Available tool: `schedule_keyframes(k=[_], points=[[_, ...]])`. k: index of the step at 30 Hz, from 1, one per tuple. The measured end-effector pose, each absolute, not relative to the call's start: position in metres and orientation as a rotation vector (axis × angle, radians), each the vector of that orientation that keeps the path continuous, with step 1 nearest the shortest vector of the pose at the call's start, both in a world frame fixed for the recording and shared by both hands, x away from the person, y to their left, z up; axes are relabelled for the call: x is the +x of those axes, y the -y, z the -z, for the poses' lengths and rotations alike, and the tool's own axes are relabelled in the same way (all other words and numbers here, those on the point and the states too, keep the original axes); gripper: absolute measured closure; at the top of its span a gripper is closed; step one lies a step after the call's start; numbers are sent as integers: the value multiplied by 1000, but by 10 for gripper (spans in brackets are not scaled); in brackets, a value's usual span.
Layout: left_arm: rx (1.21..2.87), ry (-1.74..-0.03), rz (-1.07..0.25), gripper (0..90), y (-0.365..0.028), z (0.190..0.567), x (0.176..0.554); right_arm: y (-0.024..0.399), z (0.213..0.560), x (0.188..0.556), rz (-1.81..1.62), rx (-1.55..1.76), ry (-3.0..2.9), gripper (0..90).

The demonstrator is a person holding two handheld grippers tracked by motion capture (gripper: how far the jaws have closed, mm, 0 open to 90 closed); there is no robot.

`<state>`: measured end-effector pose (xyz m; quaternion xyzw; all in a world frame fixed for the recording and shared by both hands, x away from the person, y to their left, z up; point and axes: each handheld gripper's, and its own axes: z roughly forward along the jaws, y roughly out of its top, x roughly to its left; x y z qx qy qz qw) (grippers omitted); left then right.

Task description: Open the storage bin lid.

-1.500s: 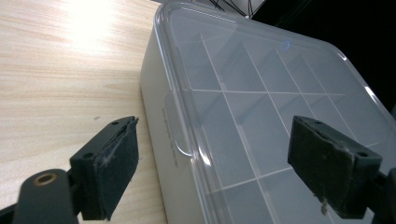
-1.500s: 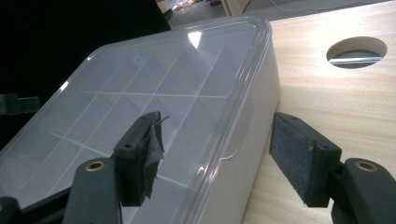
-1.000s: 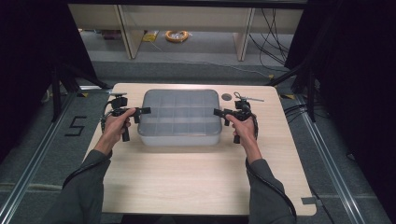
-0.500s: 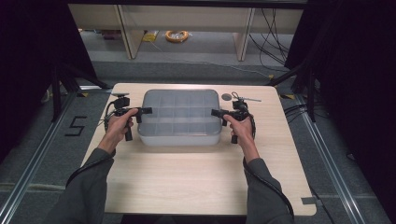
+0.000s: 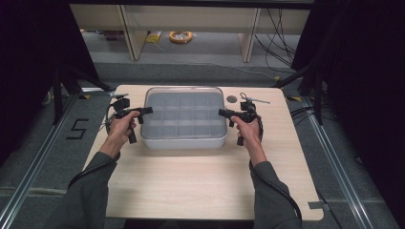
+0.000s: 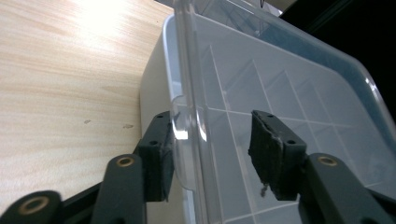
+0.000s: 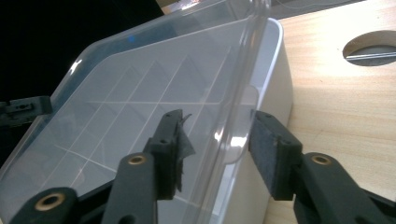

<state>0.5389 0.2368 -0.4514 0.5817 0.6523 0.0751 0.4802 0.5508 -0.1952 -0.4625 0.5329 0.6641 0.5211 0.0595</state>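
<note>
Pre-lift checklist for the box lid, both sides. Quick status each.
1. Left tongs straddle the lid rim at its tab: ok; the jaws have just been closing.
2. Left pads pressing on rim: not ok; one pad is at the tab, the other stands clear.
3. Right tongs straddle the opposite rim tab: ok; the jaws have just been closing.
4. Right pads pressing on rim: not ok; gaps on both sides.
5. Lid seated flat on box: ok.
6. Box squarely on table, away from edges: ok.
7. Lid latched or free: cannot tell.
</note>
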Motion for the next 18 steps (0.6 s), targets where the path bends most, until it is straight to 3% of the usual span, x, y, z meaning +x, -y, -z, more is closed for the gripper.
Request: schedule_keyframes(k=[4,18], points=[[1385,-1606,-183,530,-237,450,536,197,459,546,-1668,1696,-1953,632],[1352,-1535,-239,563,-233,420,523,206,437,535,-1756,1651,-1867,709]])
